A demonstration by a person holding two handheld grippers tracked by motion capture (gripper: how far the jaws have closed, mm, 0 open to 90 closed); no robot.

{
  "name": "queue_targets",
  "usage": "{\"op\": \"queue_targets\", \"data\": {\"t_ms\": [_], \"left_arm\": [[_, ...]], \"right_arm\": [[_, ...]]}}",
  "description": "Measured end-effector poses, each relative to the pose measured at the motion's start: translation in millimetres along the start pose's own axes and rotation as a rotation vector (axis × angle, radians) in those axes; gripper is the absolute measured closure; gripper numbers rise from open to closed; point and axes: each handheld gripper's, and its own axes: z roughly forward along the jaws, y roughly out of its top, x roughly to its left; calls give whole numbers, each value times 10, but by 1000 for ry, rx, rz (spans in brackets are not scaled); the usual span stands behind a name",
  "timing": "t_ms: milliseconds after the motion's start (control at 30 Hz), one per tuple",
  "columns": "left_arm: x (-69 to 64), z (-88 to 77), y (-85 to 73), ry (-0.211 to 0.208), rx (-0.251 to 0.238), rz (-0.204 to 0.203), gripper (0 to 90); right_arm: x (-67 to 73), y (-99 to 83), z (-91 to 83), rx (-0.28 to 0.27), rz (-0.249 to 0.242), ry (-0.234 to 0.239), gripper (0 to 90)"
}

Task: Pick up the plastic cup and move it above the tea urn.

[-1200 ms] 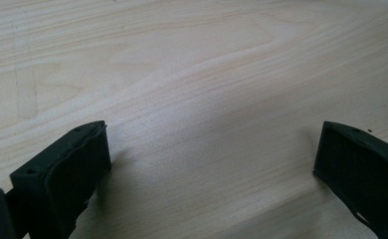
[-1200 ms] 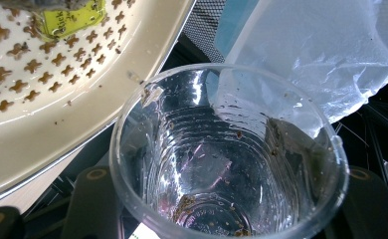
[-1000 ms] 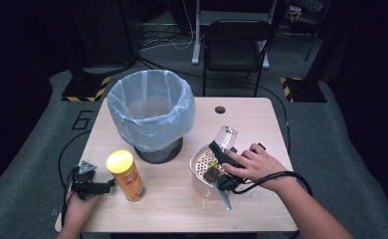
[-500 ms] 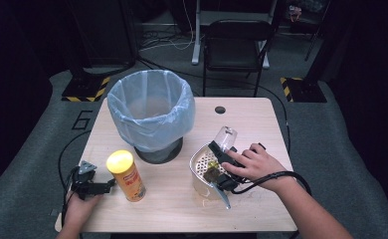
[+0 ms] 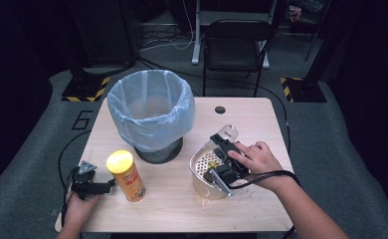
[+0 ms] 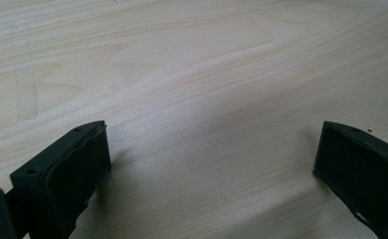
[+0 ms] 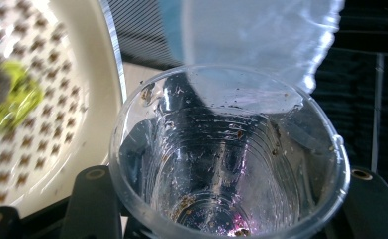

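My right gripper (image 7: 227,209) has its jaws clamped on either side of a clear plastic cup (image 7: 229,154), mouth toward the camera, crumbs and a brown smear stuck inside. I judge the cup light, thin-walled and easy to crush or let slip, so the squeeze should stay gentle and sit low on the wall, where the ribbing stiffens it, not on the flexing rim. From above, that gripper (image 5: 222,167) lies under my hand over the perforated metal basket (image 5: 198,167), which sits just to the right of the lined bin (image 5: 150,117); the cup is hard to pick out there, hidden beneath hand and gripper. In the basket something yellow-green (image 7: 13,102) is too blurred to name. My left gripper (image 6: 209,164) rests with its jaws spread wide and nothing between them, only bare wooden table (image 6: 192,74) below; from above it (image 5: 93,188) lies in front of the bin and to its left, with the yellow-lidded canister (image 5: 127,175) between it and the basket. The bin's liner (image 7: 261,45) blurs across the cup's far rim, so I cannot tell how close the two are.
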Motion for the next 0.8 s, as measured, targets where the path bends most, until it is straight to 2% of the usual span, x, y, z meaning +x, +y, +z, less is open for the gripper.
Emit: {"op": "queue_targets", "data": {"t_ms": [100,167,200,233,267,333,367,400,433,467,500,600,700,733,767,800], "left_arm": [[0,1,0,0,-1,0,9],[0,0,0,0,0,0,9],[0,0,0,0,0,0,9],[0,0,0,0,0,0,9],[0,0,0,0,0,0,8],[-1,1,0,0,-1,-1,9],[1,-2,1,-1,2,1,9],[1,-2,1,-1,2,1,9],[1,0,0,-1,0,0,9],[0,0,0,0,0,0,8],[0,0,0,0,0,0,9],[0,0,0,0,0,0,9],[0,0,0,0,0,0,9],[0,0,0,0,0,0,9],[0,0,0,0,-1,0,9],[0,0,0,0,0,0,9]], "right_arm": [[-7,-19,-8,-30,78,-51,394],[-16,-35,-30,-52,182,-98,393],[-22,-47,-38,-65,250,-109,392],[-22,-47,-38,-65,250,-109,392],[-46,-97,-48,-104,429,-124,391],[-57,-164,-53,-136,602,-123,391],[-67,-194,-55,-153,664,-117,391],[-67,-194,-55,-153,664,-117,391],[-80,-234,-57,-172,733,-119,391],[-102,-293,-65,-203,837,-120,391],[-133,-359,-82,-232,969,-102,390],[-197,-474,-96,-292,1172,-73,390],[-247,-569,-98,-358,1362,0,389],[-247,-569,-98,-358,1362,0,389],[-269,-627,-95,-415,1477,41,389],[-283,-648,-98,-435,1532,66,389]]}}
